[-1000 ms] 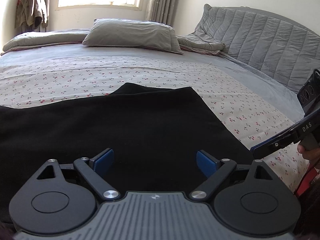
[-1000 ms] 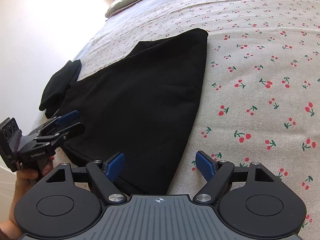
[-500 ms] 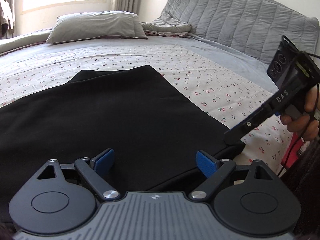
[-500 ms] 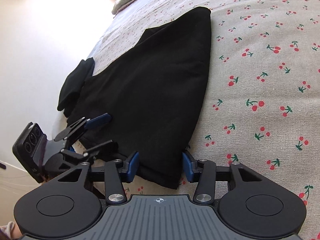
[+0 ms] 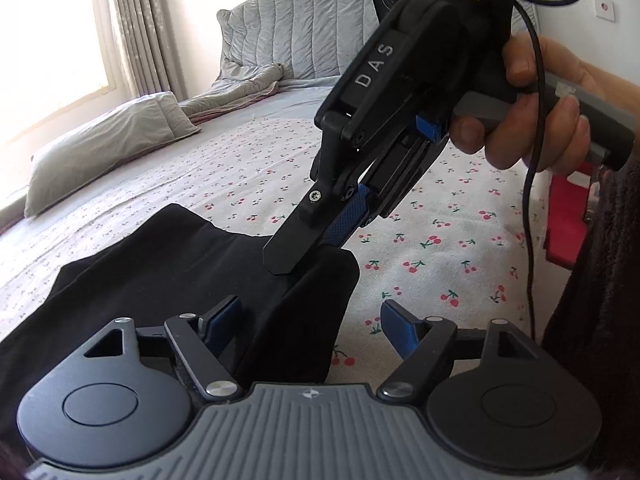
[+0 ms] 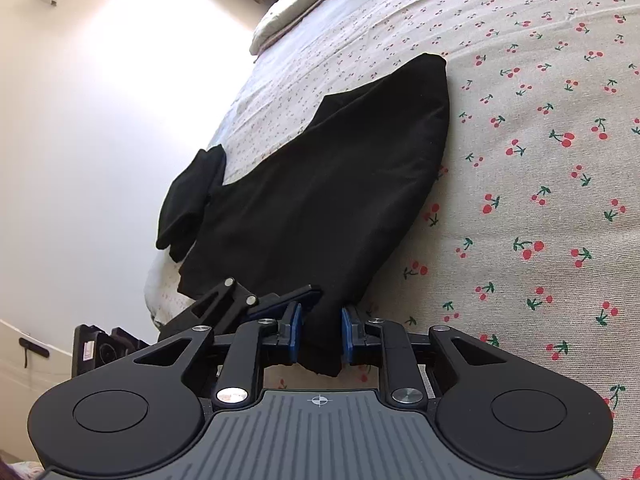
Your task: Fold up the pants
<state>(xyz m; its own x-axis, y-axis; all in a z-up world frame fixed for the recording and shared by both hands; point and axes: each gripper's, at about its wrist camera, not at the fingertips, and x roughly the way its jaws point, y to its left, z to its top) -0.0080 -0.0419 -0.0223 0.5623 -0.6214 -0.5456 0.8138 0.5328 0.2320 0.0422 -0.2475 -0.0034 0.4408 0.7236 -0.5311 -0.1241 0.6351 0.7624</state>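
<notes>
While the right gripper [image 6: 319,334] jaws are closing, a corner of the black fabric pants [image 6: 320,200] sits between the blue pads [image 6: 295,332]; gap narrow, cloth bunched in it, firm pinch not confirmed. Left gripper [image 5: 310,316] jaws are also closing but wide; the pants edge lies between them, nearer the left pad, not pressed. Pants spread flat ahead of both jaws on the cherry-print bed sheet [image 6: 540,200]. Right gripper seen from the left wrist: tip down on that corner, hand [image 5: 524,120] on its handle. Grey pillow [image 5: 112,140] and quilted grey headboard [image 5: 296,36] well beyond.
</notes>
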